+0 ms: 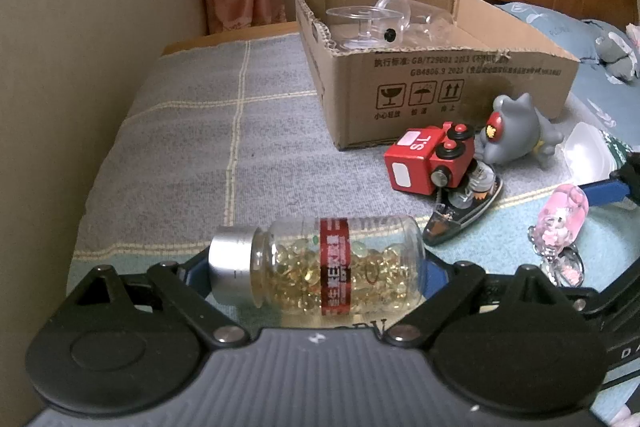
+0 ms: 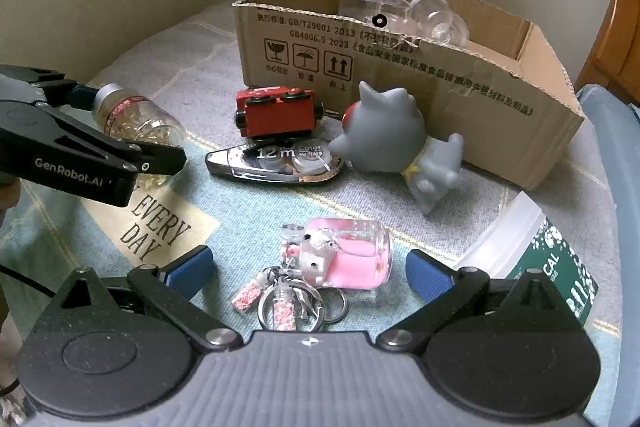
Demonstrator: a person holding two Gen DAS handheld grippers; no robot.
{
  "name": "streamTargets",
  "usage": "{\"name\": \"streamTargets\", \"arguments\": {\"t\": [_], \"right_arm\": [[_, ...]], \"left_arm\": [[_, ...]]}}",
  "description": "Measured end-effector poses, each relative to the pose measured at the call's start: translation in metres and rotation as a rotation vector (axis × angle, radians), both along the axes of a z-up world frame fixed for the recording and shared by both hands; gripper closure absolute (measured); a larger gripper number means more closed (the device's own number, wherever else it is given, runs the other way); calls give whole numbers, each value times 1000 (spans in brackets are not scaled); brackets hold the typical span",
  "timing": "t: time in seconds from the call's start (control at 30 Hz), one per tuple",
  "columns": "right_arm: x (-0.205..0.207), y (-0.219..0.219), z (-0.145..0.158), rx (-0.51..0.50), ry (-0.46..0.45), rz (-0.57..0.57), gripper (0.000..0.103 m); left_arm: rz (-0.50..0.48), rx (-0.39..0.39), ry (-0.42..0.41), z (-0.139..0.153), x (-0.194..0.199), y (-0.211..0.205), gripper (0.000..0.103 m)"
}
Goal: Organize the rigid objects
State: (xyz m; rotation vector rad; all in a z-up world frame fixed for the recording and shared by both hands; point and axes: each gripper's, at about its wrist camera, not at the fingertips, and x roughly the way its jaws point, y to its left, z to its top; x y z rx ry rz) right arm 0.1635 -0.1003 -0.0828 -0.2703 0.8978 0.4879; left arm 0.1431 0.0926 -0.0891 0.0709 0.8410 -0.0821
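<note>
Leftmost in the right wrist view, the left gripper [image 2: 132, 131] reaches in from the left edge, its jaws set lengthwise around a capsule bottle [image 2: 136, 121] that lies on its side on the checked bedcover [image 2: 192, 67]. In the left wrist view the same bottle [image 1: 320, 267] fills the lower middle, silver cap toward the left, one blue pad at the cap end and one at the base; whether the pads actually press on it I cannot tell.

Moving right, a red toy train [image 2: 276, 111] lies tipped at centre, with a correction tape dispenser [image 2: 276, 163] just in front of it. A grey cat figure [image 2: 388, 135] lies right of the dispenser, close against the cardboard box [image 2: 420, 75] at the upper centre. Clear plastic containers [image 2: 400, 15] sit inside the box.

At lower centre a pink keychain bottle [image 2: 348, 255] lies between the blue pads of the right gripper [image 2: 308, 271], whose jaws stand wide and apart from it on both sides. At the right edge lies a white and green package [image 2: 552, 267].
</note>
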Motion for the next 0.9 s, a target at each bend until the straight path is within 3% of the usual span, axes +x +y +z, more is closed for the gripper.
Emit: {"name": "streamTargets", "arguments": {"t": [0.13,0.5,0.67,0.9], "right_arm": [[2,0,6,18,-4,-4,3],[11,-7,10,16,-10,-51,28],[11,-7,9,10,-7,-42,44],[9,-7,14,6,0,-20,47]], "left_arm": [[-6,8,-3,2,0,0,9],[-18,25,5,5,3,-1,9],[-19,30,3,7,4,-2,9],[-37,31,18,8,7,-1,10]]}}
